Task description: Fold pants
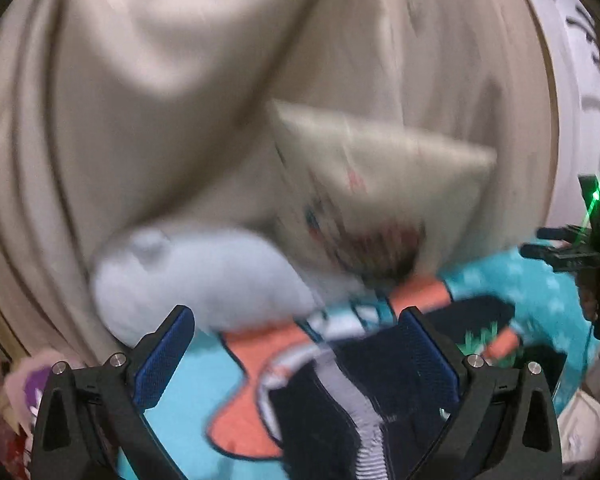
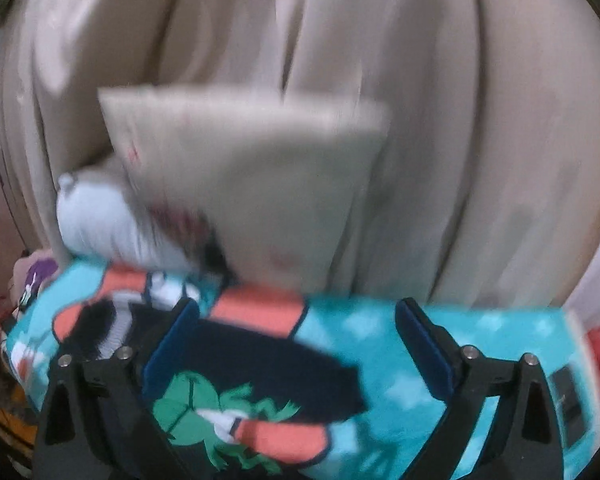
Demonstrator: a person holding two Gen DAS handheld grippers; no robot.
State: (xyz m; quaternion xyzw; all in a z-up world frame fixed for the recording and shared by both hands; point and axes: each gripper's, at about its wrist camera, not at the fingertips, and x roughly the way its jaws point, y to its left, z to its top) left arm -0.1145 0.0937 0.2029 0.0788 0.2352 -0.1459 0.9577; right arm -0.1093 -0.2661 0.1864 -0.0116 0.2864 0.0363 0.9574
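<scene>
- Pants [image 1: 320, 396] lie on a bright turquoise printed bedspread [image 2: 400, 364]; in the left wrist view the dark navy cloth with a grey-and-white ribbed band sits at about 6 o'clock, right between my left tongs [image 1: 296, 356].
- Both views are smeared by blur, so I cannot tell waistband from leg hem with any confidence.
- Left tongs stand spread wide, blue pads well apart, with the navy cloth beneath them but nothing pinched.
- Right tongs [image 2: 296, 340] are likewise spread wide and grip nothing; the navy cloth reaches in from about 8 o'clock, passing under the left finger, with the bedspread's green frog print [image 2: 216, 412] below it.
- In the left wrist view the right tongs show at 3 o'clock, well apart from the pants there.
- Behind, at 12 o'clock, a beige cushion [image 2: 260, 176] and a white stuffed toy [image 1: 196, 272] lean against pale curtains [image 2: 460, 120].
- My judgement: I'm between grasps, at an early or middle fold, lining up on the garment's edge.
- Next move, as I read it: lower both tongs onto matching corners of the navy edge, close on cloth only and not the bedspread under it, then carry that edge over evenly.
- Risk: pinching the bedspread along with the pants.
</scene>
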